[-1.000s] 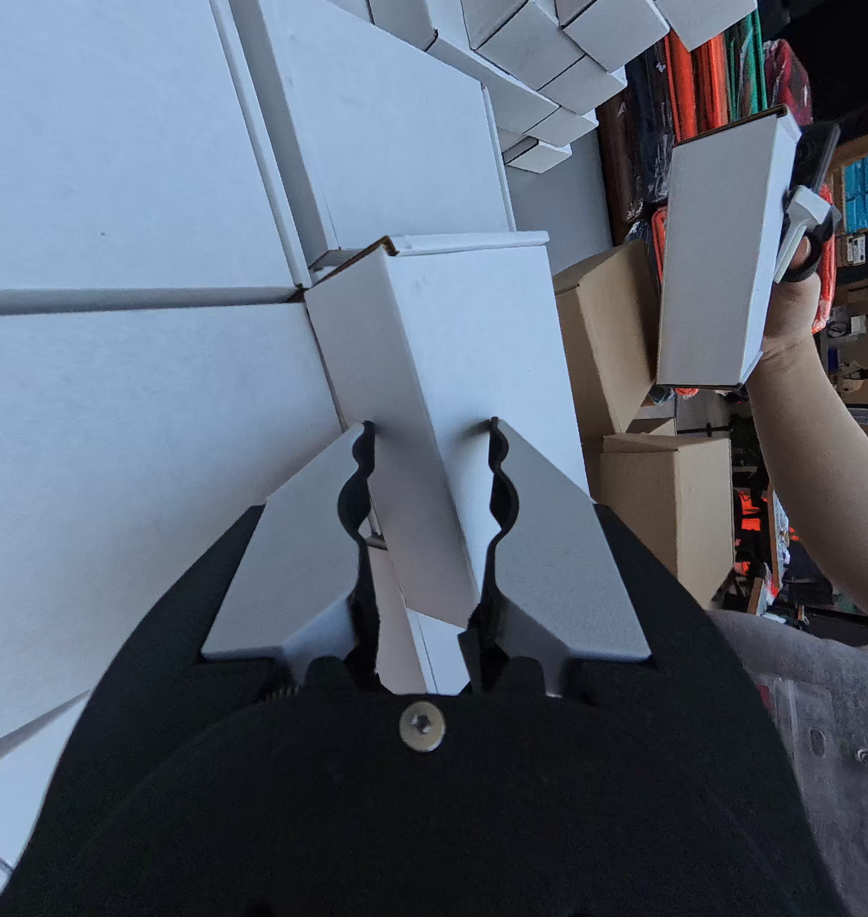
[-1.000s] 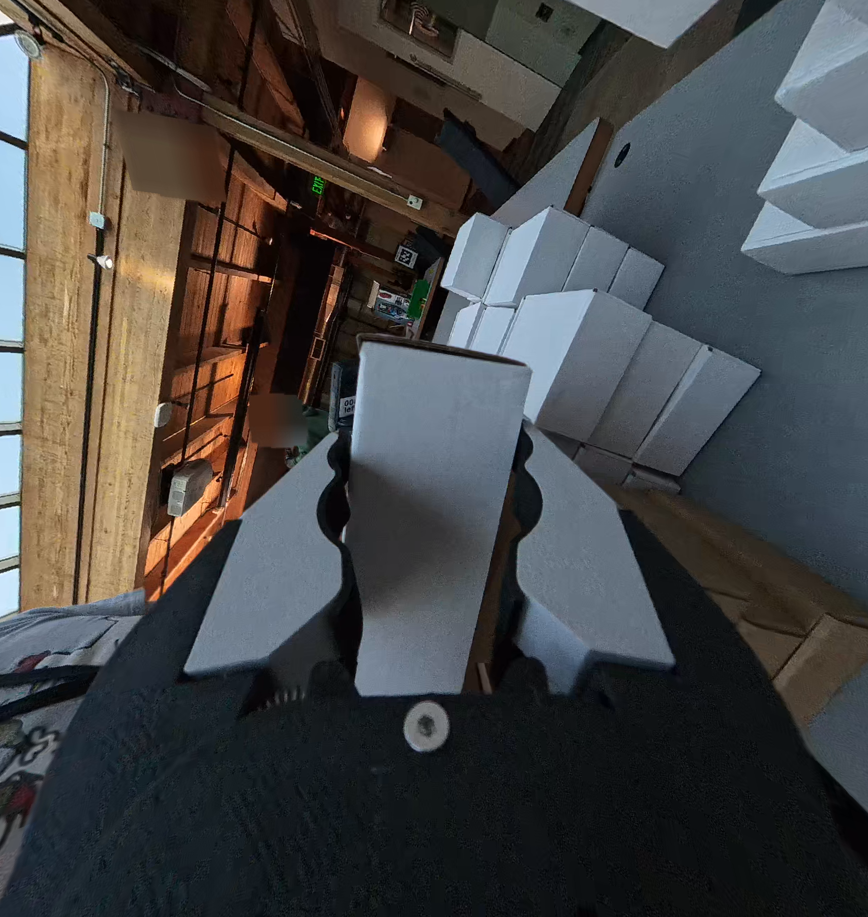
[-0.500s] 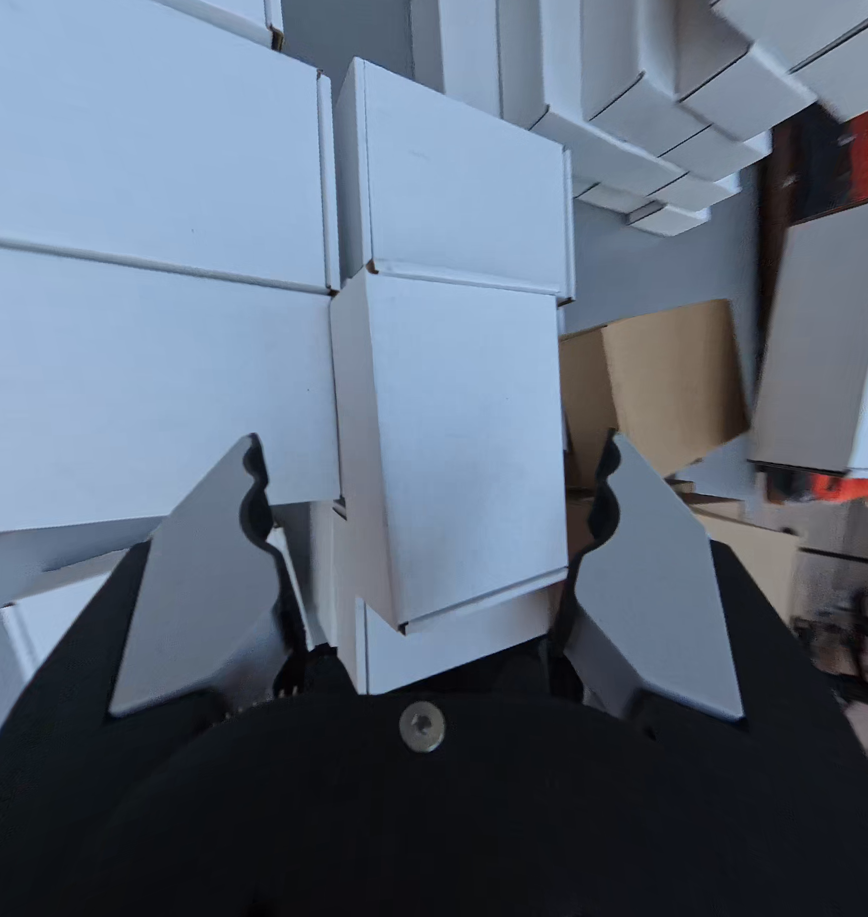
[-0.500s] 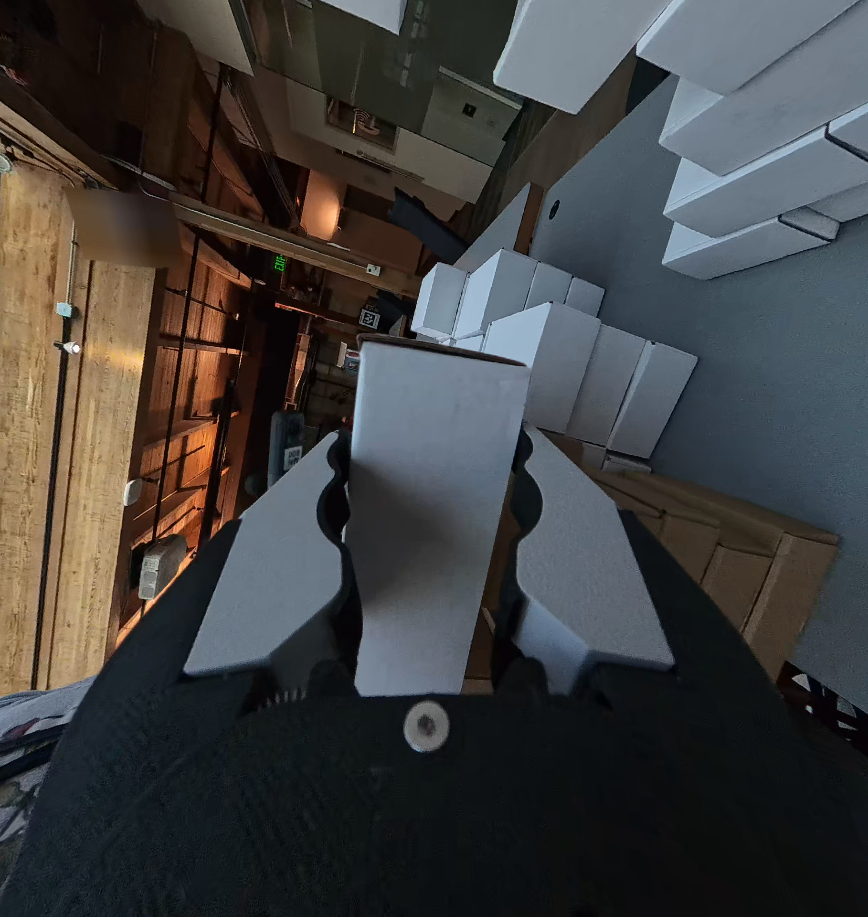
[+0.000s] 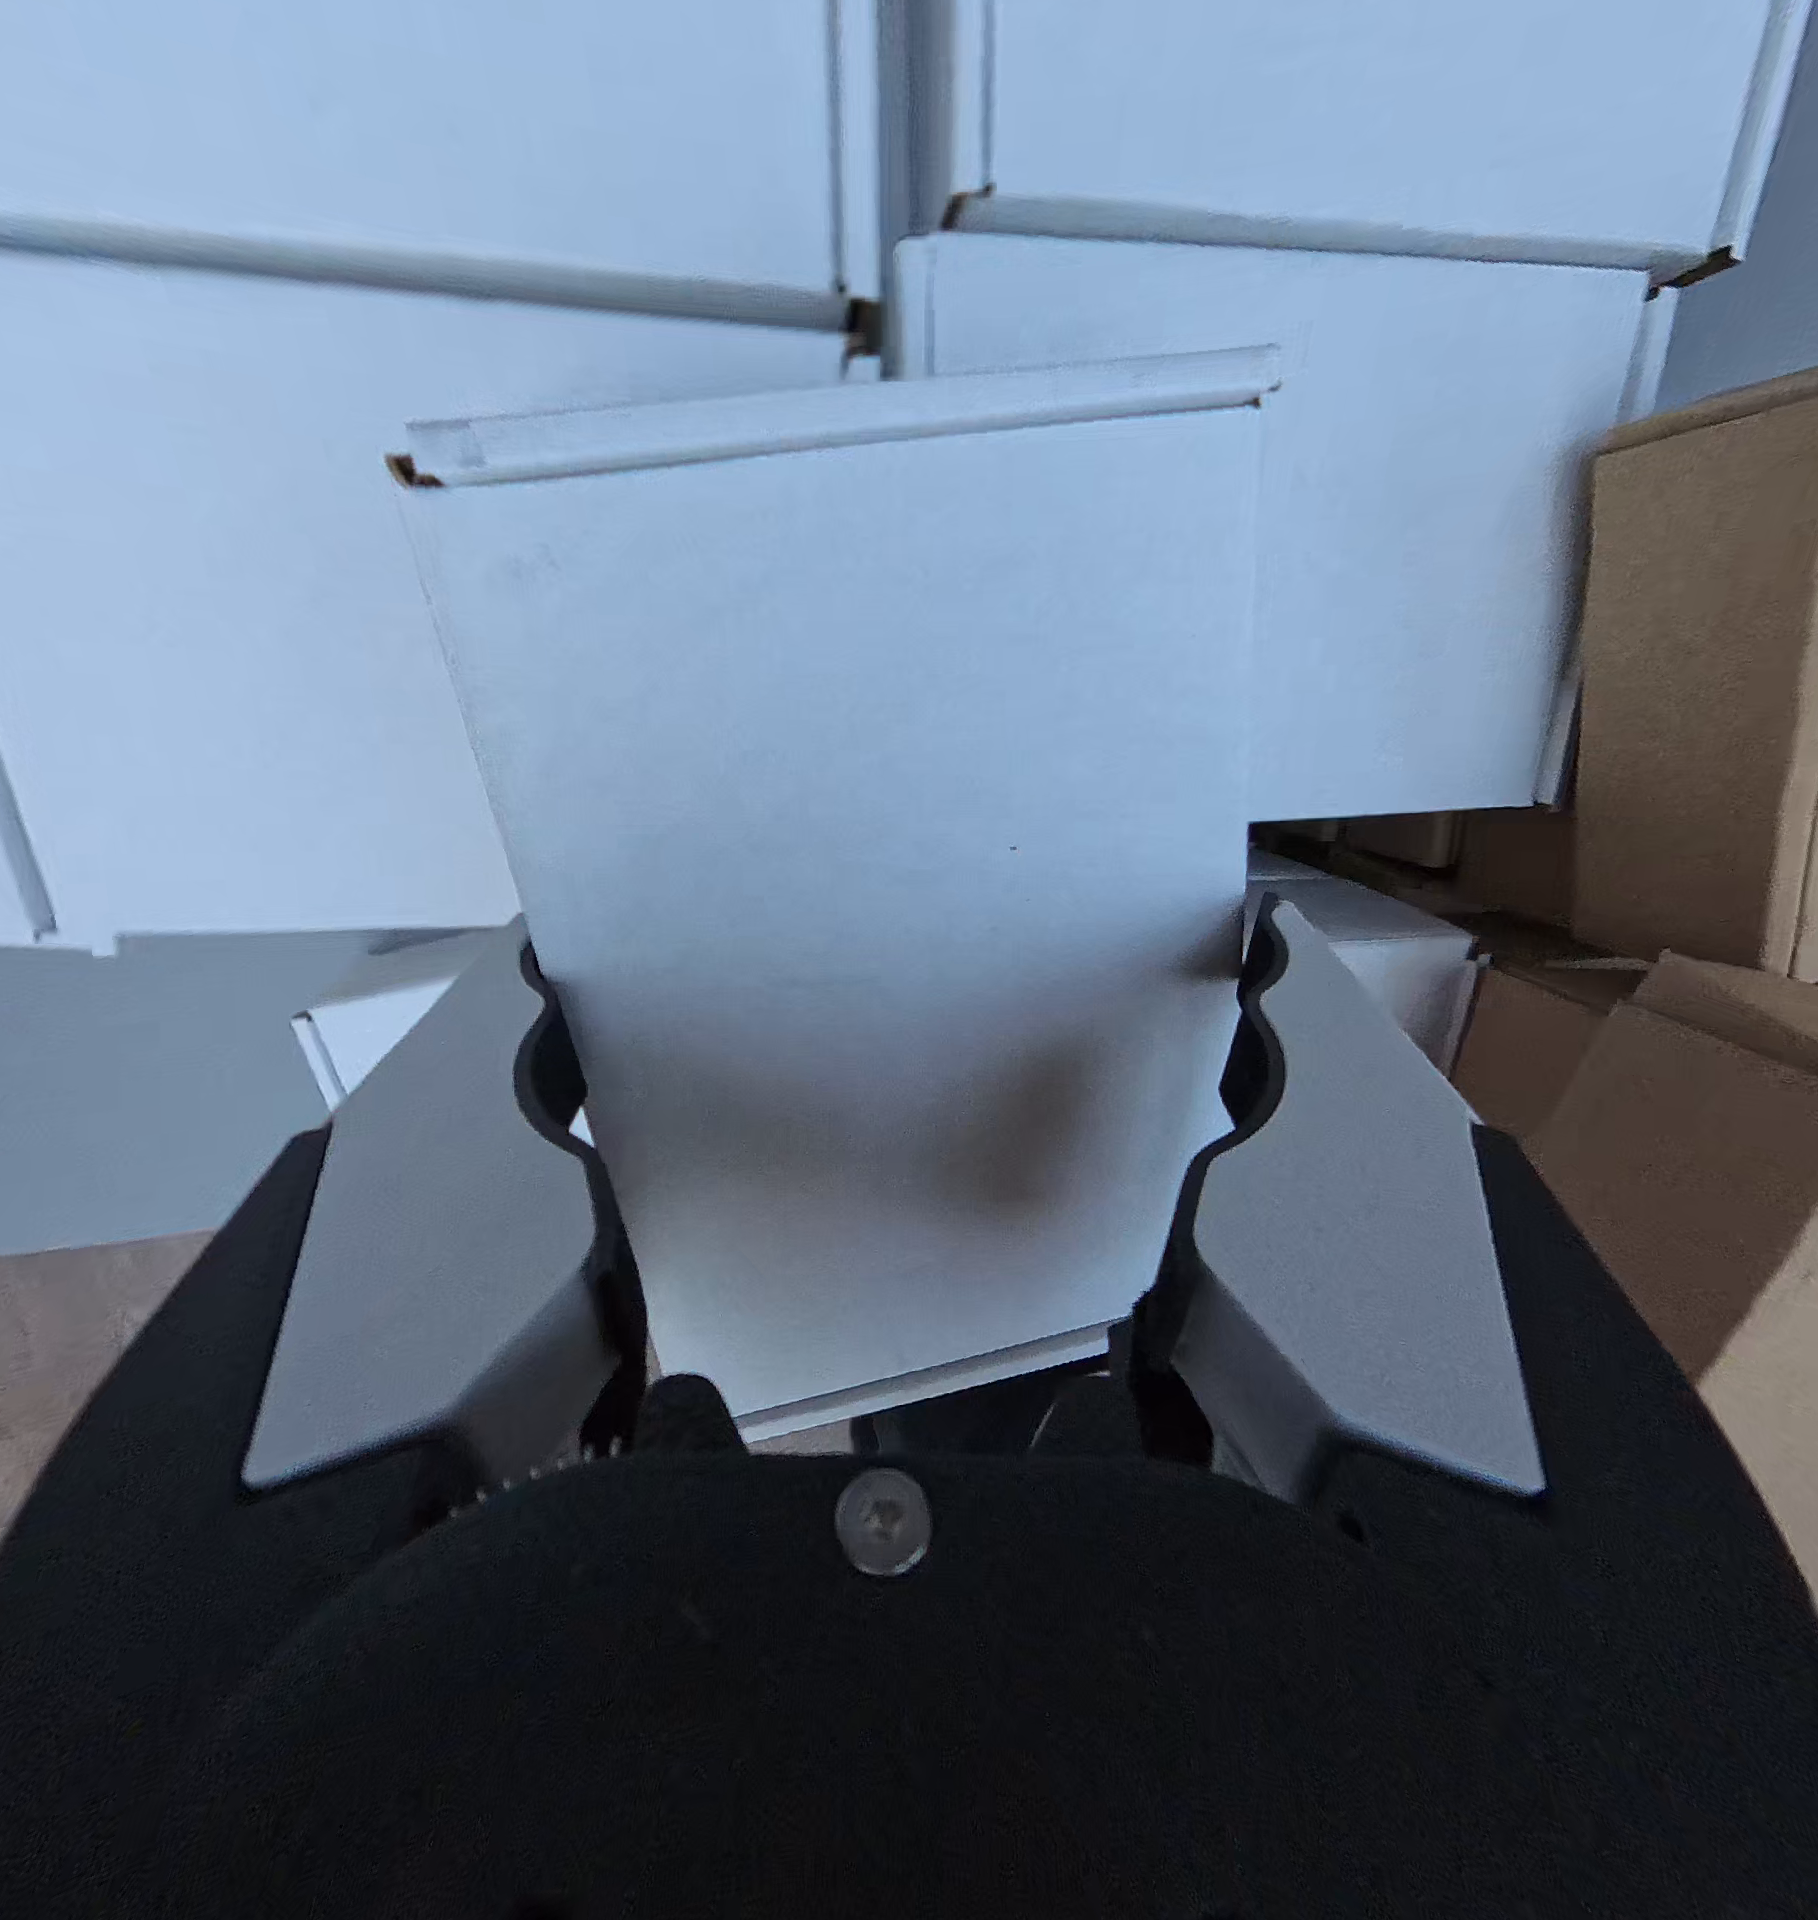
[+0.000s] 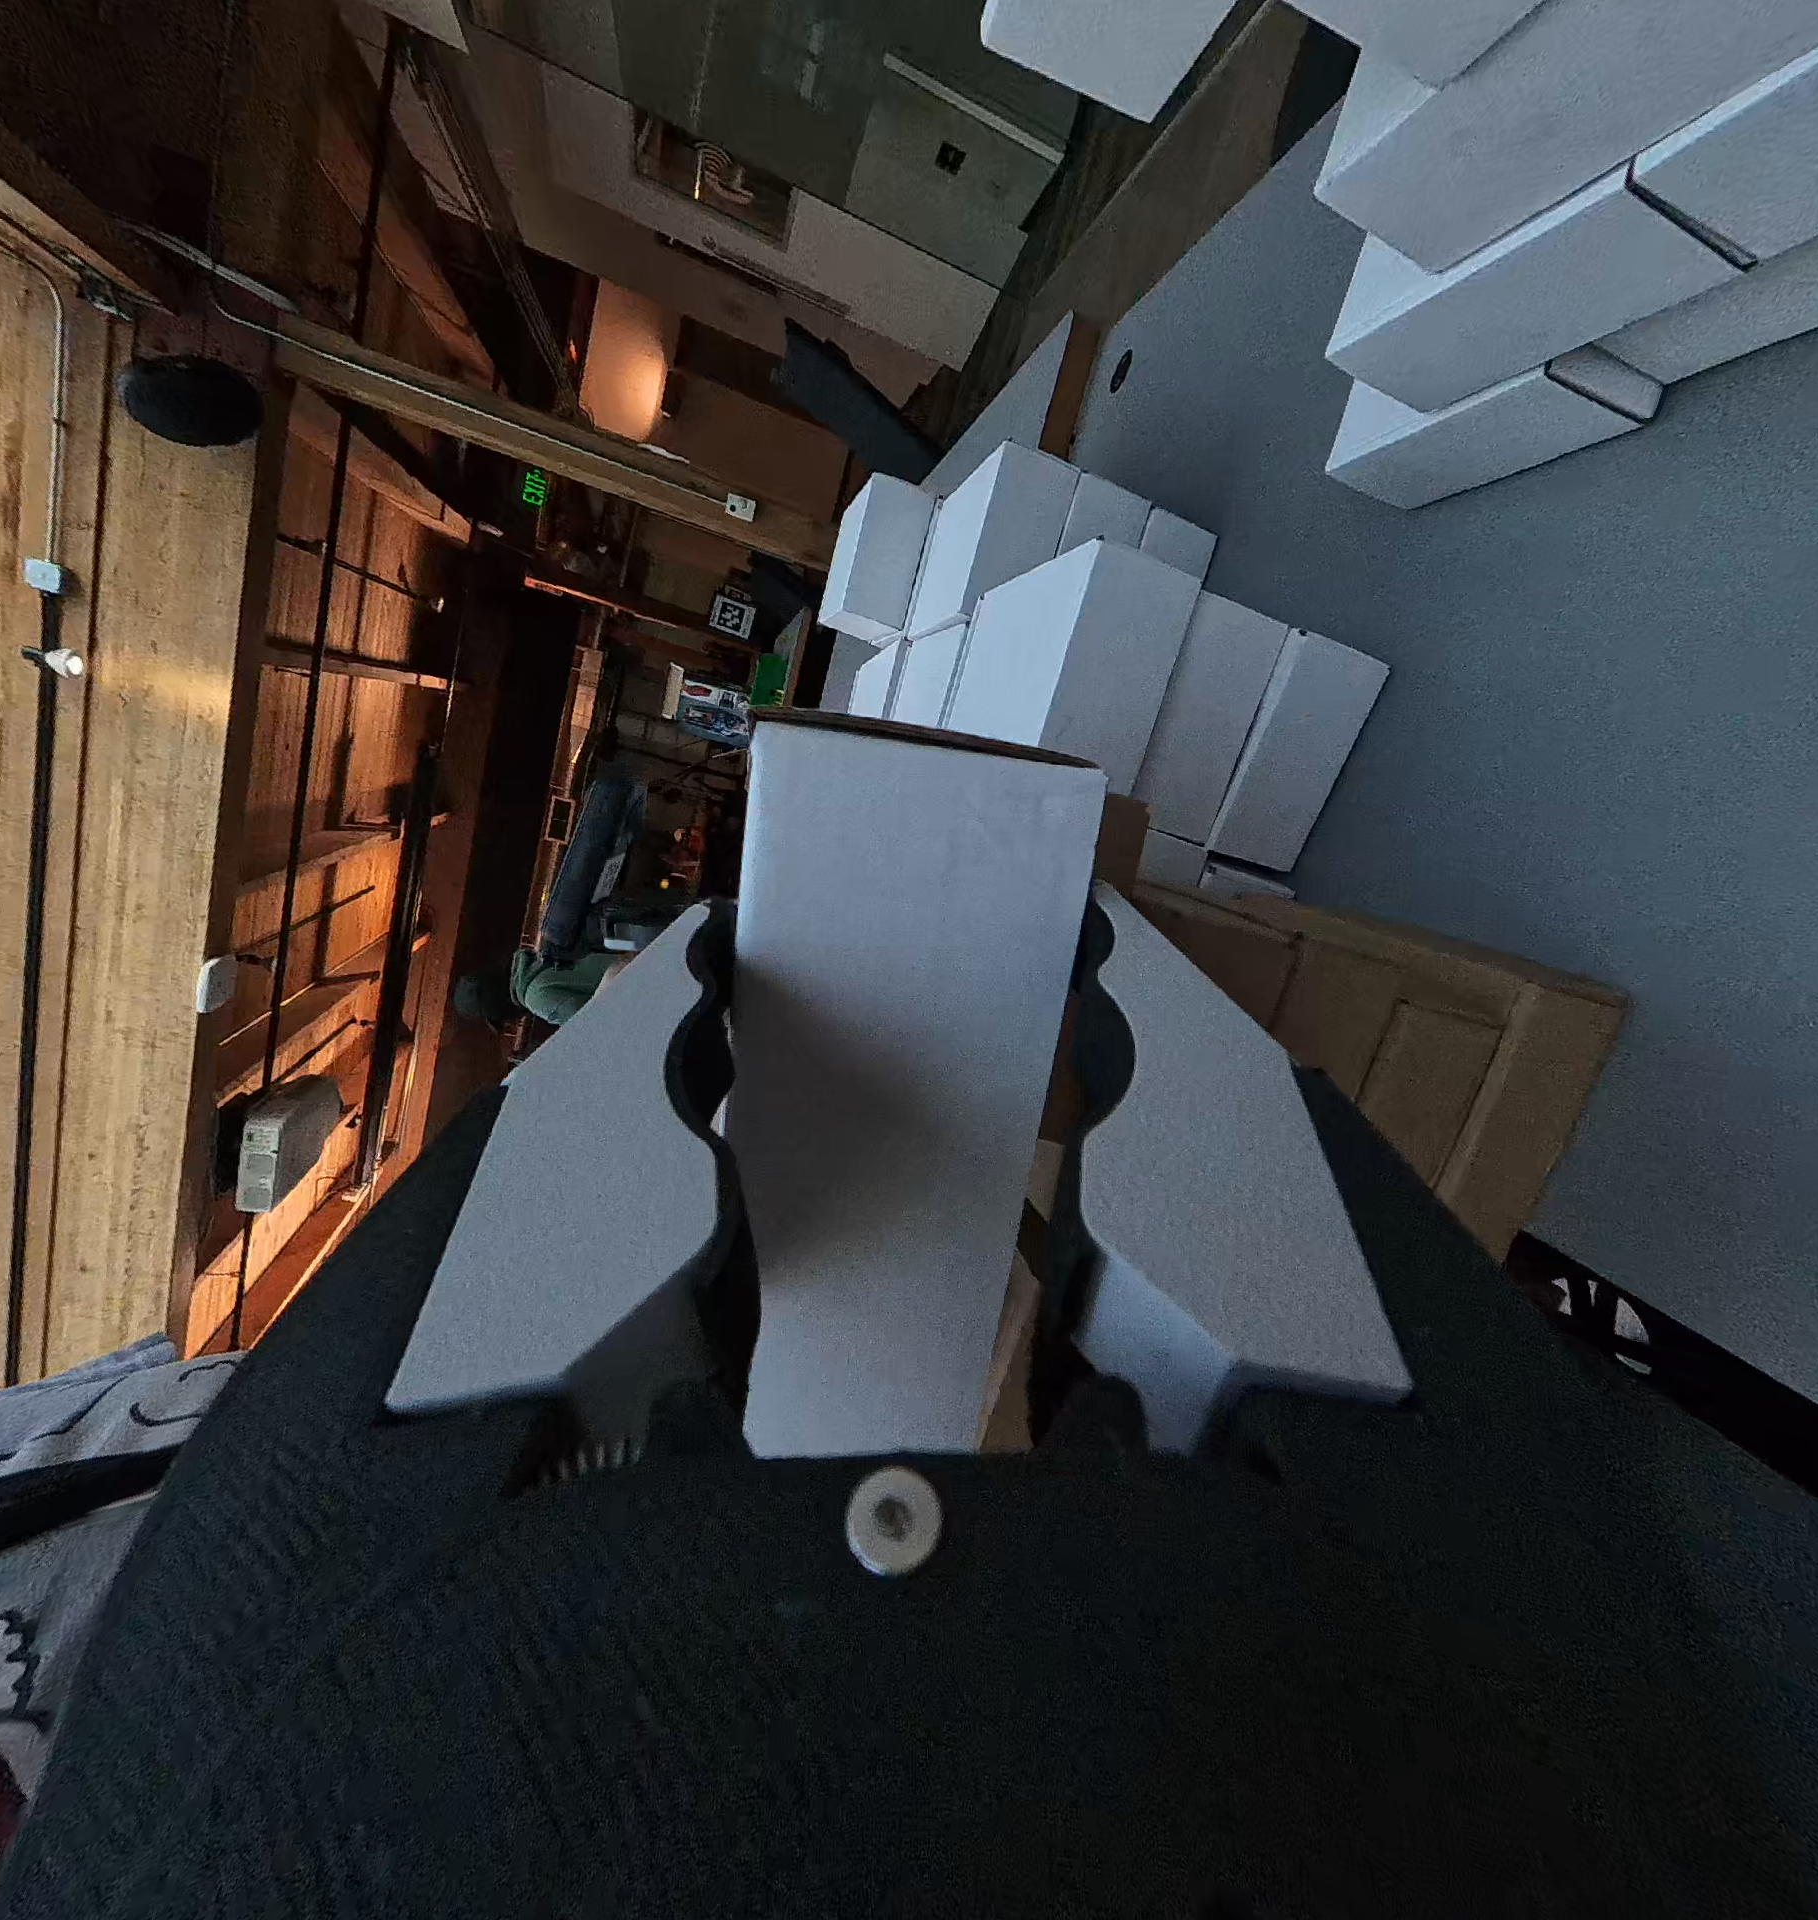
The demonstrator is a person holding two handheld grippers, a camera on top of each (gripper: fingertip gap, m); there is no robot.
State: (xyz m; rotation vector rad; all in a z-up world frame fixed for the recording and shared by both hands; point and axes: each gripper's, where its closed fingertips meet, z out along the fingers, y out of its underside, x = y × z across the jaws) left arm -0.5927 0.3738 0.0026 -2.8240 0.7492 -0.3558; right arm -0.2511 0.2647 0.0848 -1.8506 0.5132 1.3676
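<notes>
In the left wrist view, my left gripper (image 5: pixel 900 930) has its jaws spread wide. A white cardboard box (image 5: pixel 863 831) sits deep between them, its sides touching both pads and its near edge against the gripper body. The box is slightly tilted and lies against a stack of white boxes (image 5: pixel 261 623). In the right wrist view, my right gripper (image 6: pixel 905 904) is shut on the narrow sides of another white box (image 6: pixel 915 1018) and holds it in the air, away from any stack.
Brown cartons (image 5: pixel 1715 675) stand right of the white stack. The right wrist view shows a grey wall (image 6: pixel 1611 831), a far pile of white boxes (image 6: pixel 1081 644), more white boxes at the upper right (image 6: pixel 1559 208) and brown cartons (image 6: pixel 1404 1039) below them.
My left gripper let go of its narrow grip on the box and opened wide. It then moved in, so the box now fills the gap. My right gripper kept its box and swung slightly.
</notes>
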